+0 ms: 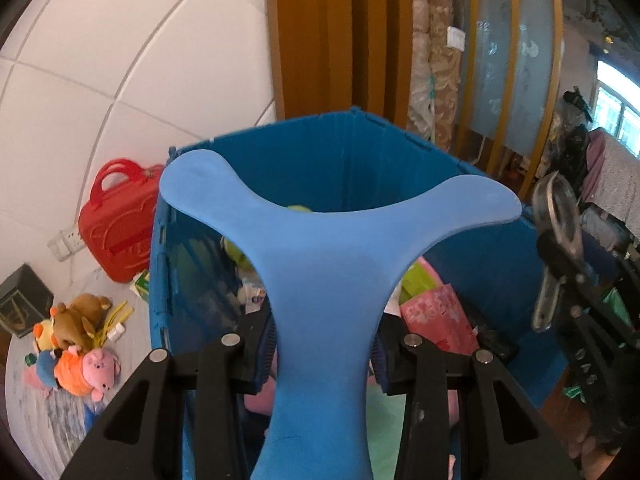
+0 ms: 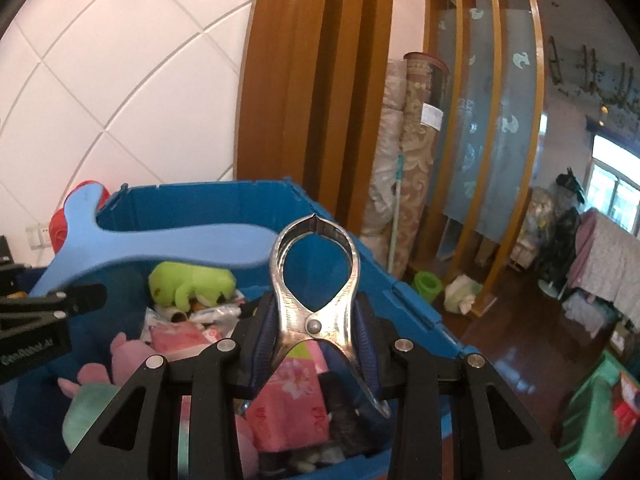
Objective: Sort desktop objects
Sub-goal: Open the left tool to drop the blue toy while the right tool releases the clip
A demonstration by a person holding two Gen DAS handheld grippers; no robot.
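My left gripper (image 1: 324,356) is shut on a light blue Y-shaped foam piece (image 1: 320,280), held above an open blue storage bin (image 1: 400,152). My right gripper (image 2: 316,344) is shut on a shiny metal clamp (image 2: 316,280), held upright over the same bin (image 2: 200,200). The clamp also shows at the right of the left wrist view (image 1: 556,248). The foam piece and the left gripper (image 2: 48,320) show at the left of the right wrist view. The bin holds a green plush frog (image 2: 188,280), pink packets (image 2: 296,408) and other toys.
A red case (image 1: 120,220) leans on the white tiled wall left of the bin. Plush toys (image 1: 76,344) and a dark box (image 1: 22,300) lie on the surface at far left. A wooden door frame, rolled carpets (image 2: 412,160) and dark wooden floor are right of the bin.
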